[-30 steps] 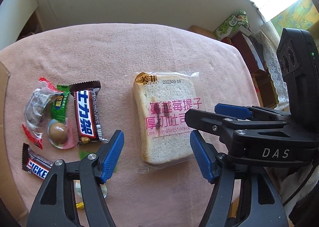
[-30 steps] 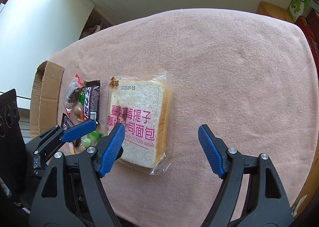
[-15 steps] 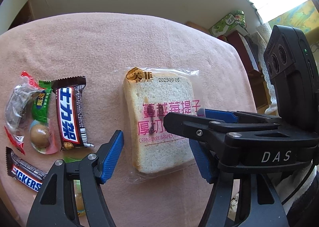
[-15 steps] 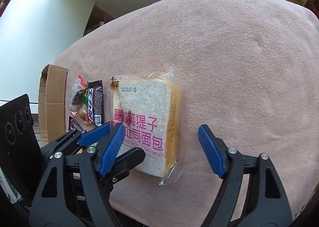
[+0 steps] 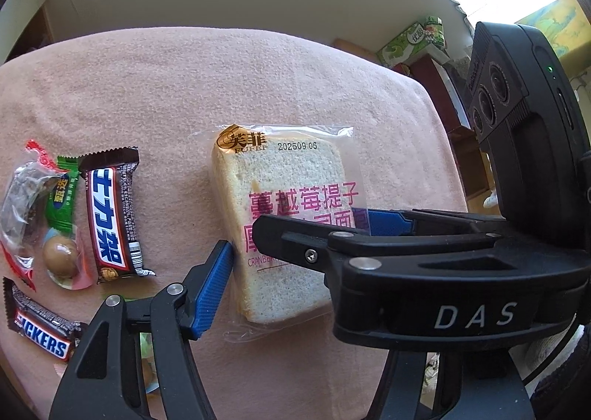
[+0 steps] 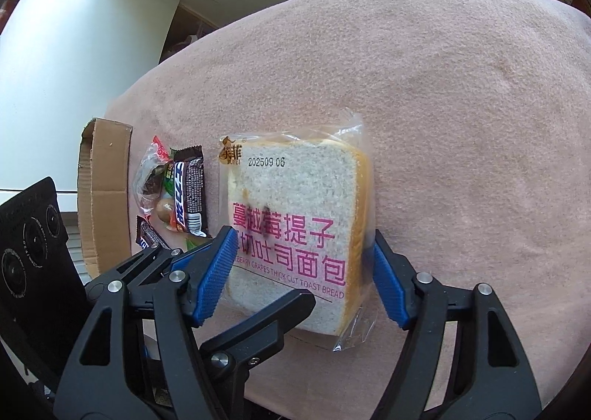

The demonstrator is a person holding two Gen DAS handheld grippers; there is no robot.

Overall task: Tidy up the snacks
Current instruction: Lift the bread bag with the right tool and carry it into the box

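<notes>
Left wrist: we see the bread packet (image 5: pixel 284 220) flat on the pink surface (image 5: pixel 184 95), long axis running away from us. Left tongs (image 5: pixel 291 268), closing, straddle its near end, apart.

Right wrist: right tongs (image 6: pixel 303 272), also closing, flank the packet's sides; whether they touch it, we cannot tell.

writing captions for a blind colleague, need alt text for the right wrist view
A bagged slice of bread lies on a pink tablecloth between the right gripper's blue jaws, which have just been closing. The left gripper reaches in from the left; candy bars and a cardboard box lie beyond.
</notes>
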